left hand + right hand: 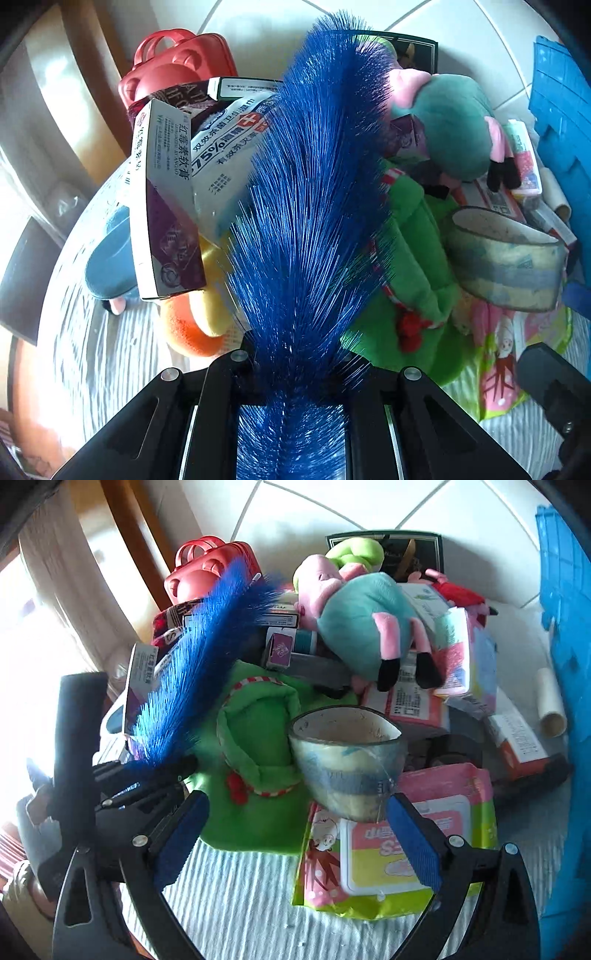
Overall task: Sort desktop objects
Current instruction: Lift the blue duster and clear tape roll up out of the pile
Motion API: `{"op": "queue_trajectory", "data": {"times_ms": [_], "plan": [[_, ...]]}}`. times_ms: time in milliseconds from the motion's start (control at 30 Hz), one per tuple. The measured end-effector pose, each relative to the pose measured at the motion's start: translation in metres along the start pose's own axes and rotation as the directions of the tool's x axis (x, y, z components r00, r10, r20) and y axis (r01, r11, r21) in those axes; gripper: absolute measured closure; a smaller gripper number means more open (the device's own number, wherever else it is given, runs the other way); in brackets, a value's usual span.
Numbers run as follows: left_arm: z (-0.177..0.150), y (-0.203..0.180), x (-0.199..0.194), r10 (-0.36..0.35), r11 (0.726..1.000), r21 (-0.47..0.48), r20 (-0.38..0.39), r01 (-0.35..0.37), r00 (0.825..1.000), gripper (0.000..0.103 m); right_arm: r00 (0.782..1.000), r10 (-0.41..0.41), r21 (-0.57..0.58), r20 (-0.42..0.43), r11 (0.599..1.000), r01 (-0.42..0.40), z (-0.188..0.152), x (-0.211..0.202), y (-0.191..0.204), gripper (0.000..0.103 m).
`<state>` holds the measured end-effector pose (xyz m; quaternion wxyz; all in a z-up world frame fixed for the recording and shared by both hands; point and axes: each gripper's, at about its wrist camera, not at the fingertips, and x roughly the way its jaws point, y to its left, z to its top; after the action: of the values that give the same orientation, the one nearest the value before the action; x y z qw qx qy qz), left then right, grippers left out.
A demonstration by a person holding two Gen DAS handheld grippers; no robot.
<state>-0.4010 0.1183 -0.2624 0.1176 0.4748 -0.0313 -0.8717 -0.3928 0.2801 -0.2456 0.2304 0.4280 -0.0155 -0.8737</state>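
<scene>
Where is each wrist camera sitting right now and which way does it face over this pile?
Left wrist: on the left gripper, looking steeply down along shut fingers clamped on the blue brush, which hides the pile's middle; the right gripper's edge shows at lower right.
Right wrist: on the right gripper, angled down at the tape roll just ahead of its open, empty jaws; the left gripper shows at left, holding the brush.
Shared: brush, tape roll, green plush, teal plush pig, red case, wipes pack.

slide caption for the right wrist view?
Open right gripper faces a tape roll on a cluttered table, while the left gripper holds a blue brush.
</scene>
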Motion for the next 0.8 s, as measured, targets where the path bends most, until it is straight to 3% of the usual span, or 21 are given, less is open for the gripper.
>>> {"op": "queue_trajectory", "data": {"times_ms": [167,333,367,400,600,800], "plan": [[0.001,-0.003,0.002,-0.001,1.000,-0.004,0.002,0.001,1.000,0.090,0.993,-0.110,0.025,0.040,0.994,0.109,0.007,-0.007,-0.017,0.004],[0.005,-0.005,0.006,0.004,1.000,-0.007,0.001,-0.004,1.000,0.090,0.997,-0.082,0.019,-0.005,0.996,0.082,0.028,0.023,-0.031,0.008],[0.006,-0.005,0.007,0.001,1.000,-0.012,-0.001,-0.001,1.000,0.089,0.997,-0.071,0.017,-0.016,0.997,0.071,0.030,0.030,-0.032,0.021],[0.008,-0.004,0.008,-0.002,1.000,-0.017,-0.002,0.002,1.000,0.089,0.998,-0.057,0.017,-0.025,0.998,0.057,0.032,0.035,-0.033,0.027],[0.012,-0.003,0.010,-0.020,0.999,-0.038,0.014,0.020,1.000,0.091,0.997,-0.035,0.001,-0.066,0.999,0.035,0.029,0.063,-0.026,0.035],[0.018,0.005,-0.021,-0.036,0.998,-0.041,0.083,0.039,0.996,0.092,0.998,-0.064,0.002,0.007,0.998,0.064,0.028,0.038,-0.017,0.038]]}}
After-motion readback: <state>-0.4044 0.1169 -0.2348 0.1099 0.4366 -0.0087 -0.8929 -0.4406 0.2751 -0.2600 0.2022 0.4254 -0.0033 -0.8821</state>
